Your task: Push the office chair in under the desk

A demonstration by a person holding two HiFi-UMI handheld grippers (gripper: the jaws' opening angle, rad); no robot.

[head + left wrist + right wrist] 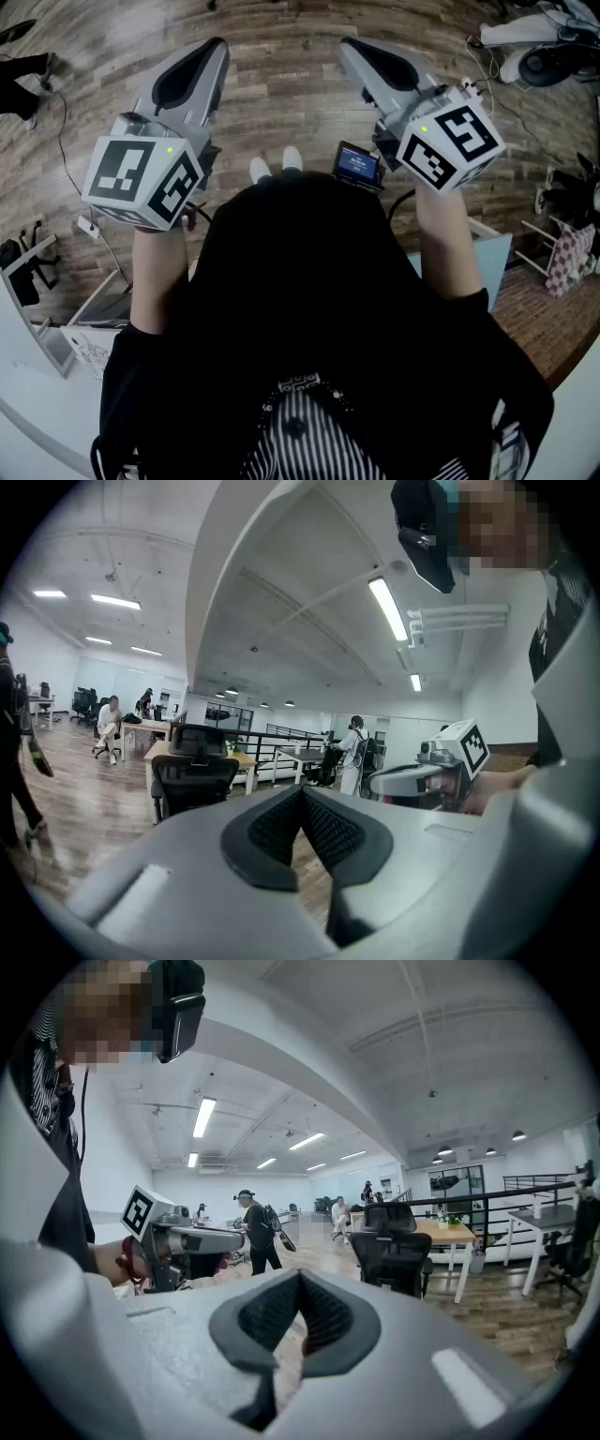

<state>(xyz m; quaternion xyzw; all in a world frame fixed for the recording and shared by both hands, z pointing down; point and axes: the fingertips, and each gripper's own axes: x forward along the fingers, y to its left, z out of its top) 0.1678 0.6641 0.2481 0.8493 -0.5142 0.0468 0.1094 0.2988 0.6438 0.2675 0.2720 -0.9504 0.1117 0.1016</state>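
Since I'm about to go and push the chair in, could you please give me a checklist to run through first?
1. Jaws of the left gripper together, nothing between them: ok.
2. Jaws of the right gripper together, nothing between them: ok.
3. The office chair in sight by the desk: ok.
4. Chair within reach: not ok, it stands far across the floor.
5. Path there free: cannot tell, the grippers hide the near floor.
6. Room under the desk: cannot tell.

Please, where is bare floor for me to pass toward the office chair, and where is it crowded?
Free: the wooden floor between the left tool and the right tool, and the stretch leading to the office chair at its desk. Crowded: the white table at lower left of the head view, white equipment at upper right, a rack at right.
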